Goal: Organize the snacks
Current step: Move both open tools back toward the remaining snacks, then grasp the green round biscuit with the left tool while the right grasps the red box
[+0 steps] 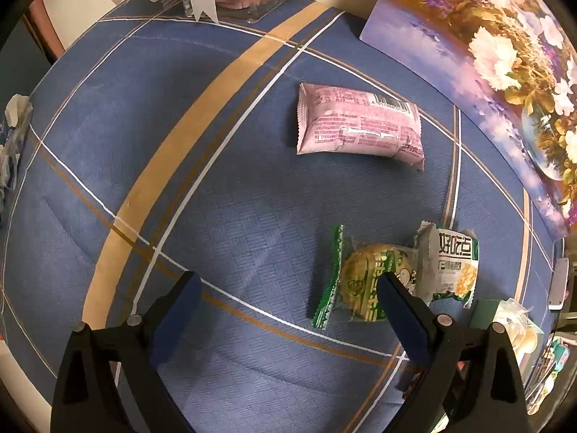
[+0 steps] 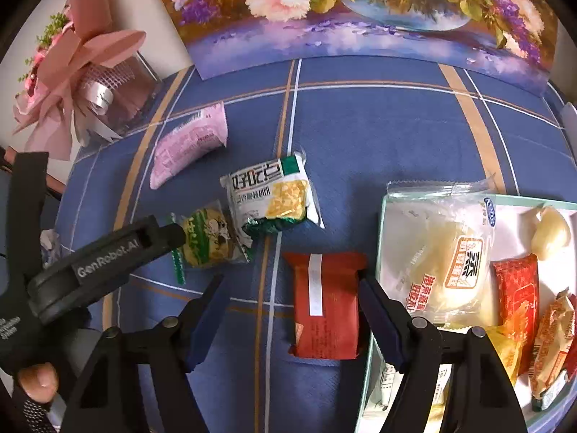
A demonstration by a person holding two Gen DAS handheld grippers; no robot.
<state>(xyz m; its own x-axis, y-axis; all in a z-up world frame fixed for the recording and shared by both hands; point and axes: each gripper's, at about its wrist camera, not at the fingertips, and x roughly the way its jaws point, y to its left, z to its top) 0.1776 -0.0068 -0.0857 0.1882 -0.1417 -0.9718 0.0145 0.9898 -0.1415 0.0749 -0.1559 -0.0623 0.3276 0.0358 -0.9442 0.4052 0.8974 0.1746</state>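
My left gripper (image 1: 288, 288) is open above the blue plaid cloth; its right finger overlaps a green cookie packet (image 1: 360, 281), also in the right wrist view (image 2: 207, 238). A white-and-green snack packet (image 1: 450, 267) (image 2: 274, 195) lies beside it. A pink packet (image 1: 357, 124) (image 2: 187, 144) lies farther off. My right gripper (image 2: 292, 296) is open around a red packet (image 2: 326, 303) lying on the cloth. A white tray (image 2: 382, 238) to its right holds several snacks, among them a clear bun packet (image 2: 443, 252). The left gripper's finger (image 2: 119, 252) shows in the right wrist view.
A flower painting (image 2: 360, 11) (image 1: 487, 72) leans at the back of the table. A pink bouquet in a clear box (image 2: 83, 83) stands at the back left. Crumpled paper (image 1: 14, 133) lies at the cloth's left edge.
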